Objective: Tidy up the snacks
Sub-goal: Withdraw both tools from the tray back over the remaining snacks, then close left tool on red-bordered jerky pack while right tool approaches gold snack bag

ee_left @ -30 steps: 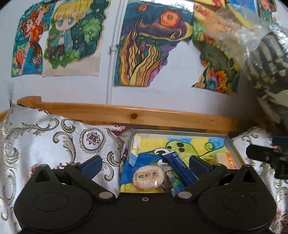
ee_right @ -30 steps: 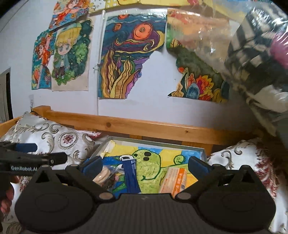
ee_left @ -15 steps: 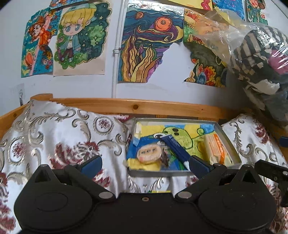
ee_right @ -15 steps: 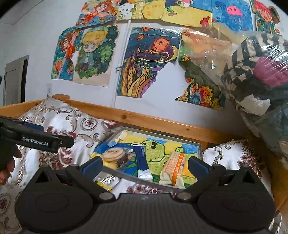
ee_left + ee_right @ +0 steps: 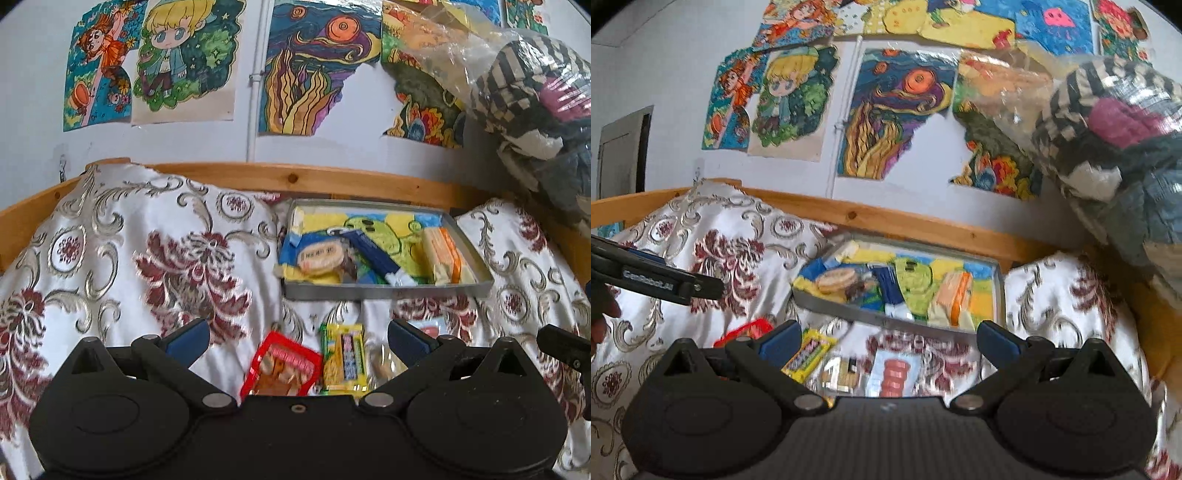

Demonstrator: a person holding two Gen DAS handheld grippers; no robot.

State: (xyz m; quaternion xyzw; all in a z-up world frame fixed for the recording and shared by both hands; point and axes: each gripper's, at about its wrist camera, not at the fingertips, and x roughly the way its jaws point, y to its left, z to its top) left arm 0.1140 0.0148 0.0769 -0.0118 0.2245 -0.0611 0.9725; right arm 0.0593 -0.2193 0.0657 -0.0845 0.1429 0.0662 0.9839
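Observation:
A grey metal tray (image 5: 384,291) (image 5: 849,312) lined with a cartoon drawing lies on the patterned cloth by the wooden rail. It holds a round biscuit pack (image 5: 319,258) (image 5: 836,277), a blue bar (image 5: 373,251) (image 5: 890,291) and an orange-and-cream pack (image 5: 441,254) (image 5: 951,297). In front of it lie a red snack pack (image 5: 284,369) (image 5: 746,330), a yellow pack (image 5: 344,360) (image 5: 809,354), a clear biscuit pack (image 5: 842,373) and a pale pack of pink rounds (image 5: 894,373). My left gripper (image 5: 299,338) is open above the red and yellow packs. My right gripper (image 5: 888,338) is open, empty, above the loose packs.
White cloth with red and silver flowers (image 5: 147,258) covers the surface inside a wooden rail (image 5: 314,179). A plastic bag of clothes (image 5: 535,103) bulges at the right. Drawings (image 5: 306,66) hang on the wall. A hand (image 5: 600,317) holds the other gripper at the left edge.
Both grippers have drawn back from the tray and tilted down. The loose packs on the cloth in front of the tray have come into view. Both stayed open.

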